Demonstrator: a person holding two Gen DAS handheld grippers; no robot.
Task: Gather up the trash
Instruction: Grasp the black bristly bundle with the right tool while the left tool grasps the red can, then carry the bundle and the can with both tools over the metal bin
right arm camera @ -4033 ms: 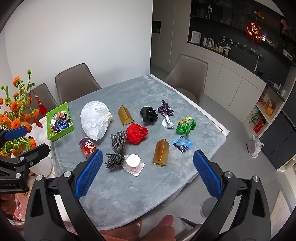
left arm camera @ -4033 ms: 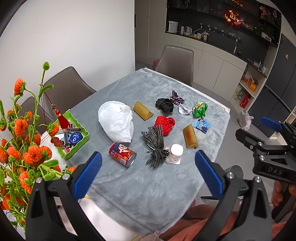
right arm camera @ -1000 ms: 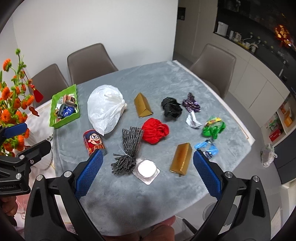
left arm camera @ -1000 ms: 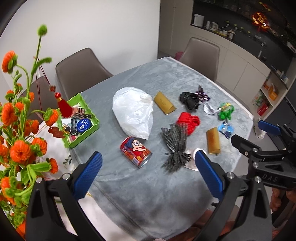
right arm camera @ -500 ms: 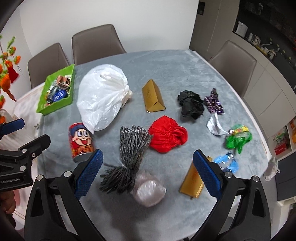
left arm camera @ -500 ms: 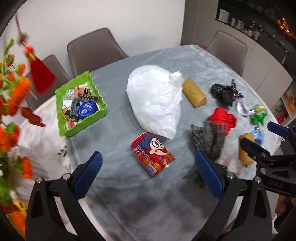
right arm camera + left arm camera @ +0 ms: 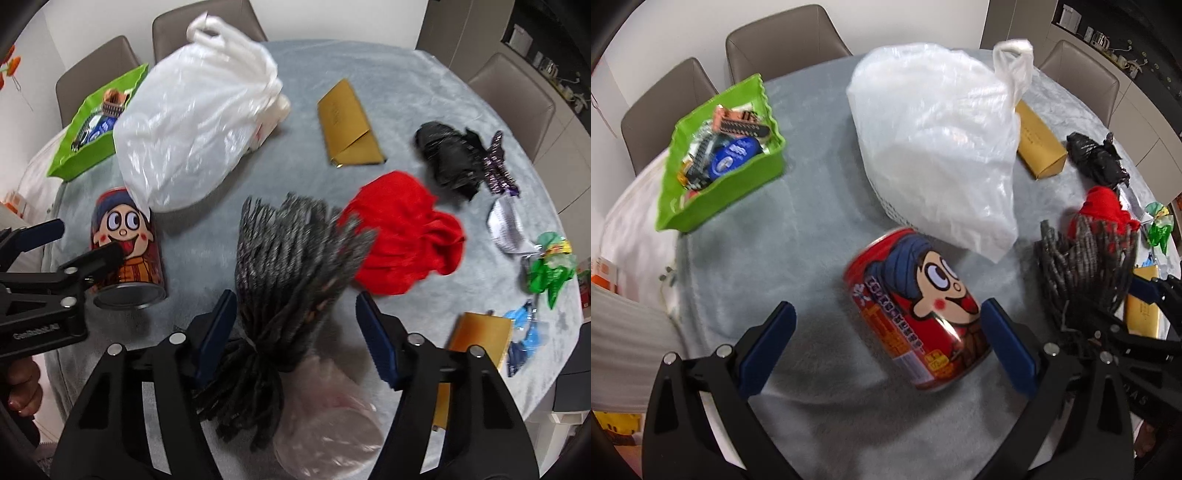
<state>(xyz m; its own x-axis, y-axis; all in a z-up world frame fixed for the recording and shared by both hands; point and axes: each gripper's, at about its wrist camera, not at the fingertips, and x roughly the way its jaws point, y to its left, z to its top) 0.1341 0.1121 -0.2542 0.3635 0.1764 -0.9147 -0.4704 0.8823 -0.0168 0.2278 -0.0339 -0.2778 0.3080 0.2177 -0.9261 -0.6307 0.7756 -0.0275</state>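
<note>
A red cartoon can (image 7: 916, 310) lies on its side on the grey cloth, between the open fingers of my left gripper (image 7: 886, 347); it also shows in the right wrist view (image 7: 125, 243). My right gripper (image 7: 295, 332) is open over a grey yarn bundle (image 7: 291, 251). A white plastic bag (image 7: 938, 147) lies behind the can. Red crumpled bag (image 7: 402, 232), black bag (image 7: 450, 158), two gold boxes (image 7: 347, 125) (image 7: 476, 339), green wrapper (image 7: 550, 269), blue wrapper (image 7: 524, 336), silver wrapper (image 7: 506, 225) and a clear lidded cup (image 7: 328, 421) lie around.
A green tray (image 7: 720, 155) of small items stands at the table's far left. Brown chairs (image 7: 783, 40) ring the table. The table edge (image 7: 569, 317) drops off at the right. A white cloth (image 7: 624, 295) lies at the left.
Both grippers have dropped closer to the table. The left now straddles the can; the right now hangs over the yarn bundle. Nothing was picked up.
</note>
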